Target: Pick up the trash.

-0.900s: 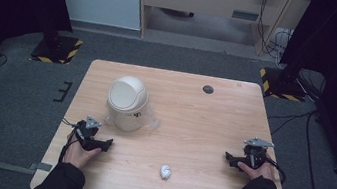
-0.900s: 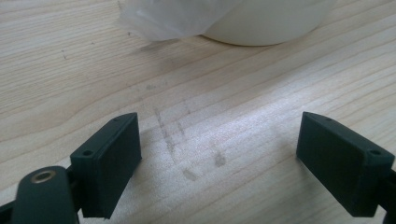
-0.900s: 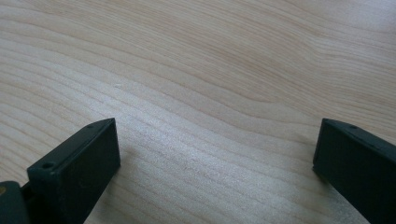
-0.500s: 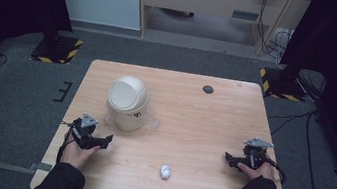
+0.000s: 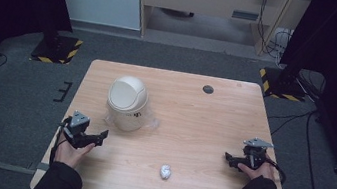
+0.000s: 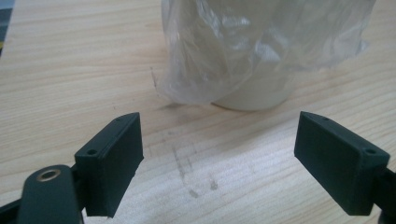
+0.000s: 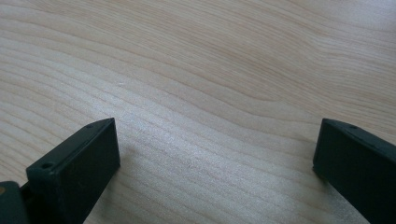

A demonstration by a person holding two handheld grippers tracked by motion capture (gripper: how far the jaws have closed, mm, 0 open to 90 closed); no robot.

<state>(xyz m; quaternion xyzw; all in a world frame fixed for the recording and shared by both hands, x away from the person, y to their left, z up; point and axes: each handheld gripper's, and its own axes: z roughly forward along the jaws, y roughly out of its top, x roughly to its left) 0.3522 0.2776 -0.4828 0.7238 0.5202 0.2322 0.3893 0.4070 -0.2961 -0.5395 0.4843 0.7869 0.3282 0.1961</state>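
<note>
L gripper (image 5: 99, 138) sits low on the bench (image 5: 212, 126), jaws spread wide w/ nothing between, aimed at the small swing-lid trash bin (image 5: 127, 102) just ahead of it; the bin's clear liner bag (image 6: 261, 46) hangs down near the jaw line. R gripper (image 5: 230, 159) is also spread and empty, resting well apart. The crumpled paper ball (image 5: 165, 171) lies between the two grippers, prob waiting for pickup. Vs earlier frames: L gripper has edged slightly toward the bin; R hasn't moved.
</note>
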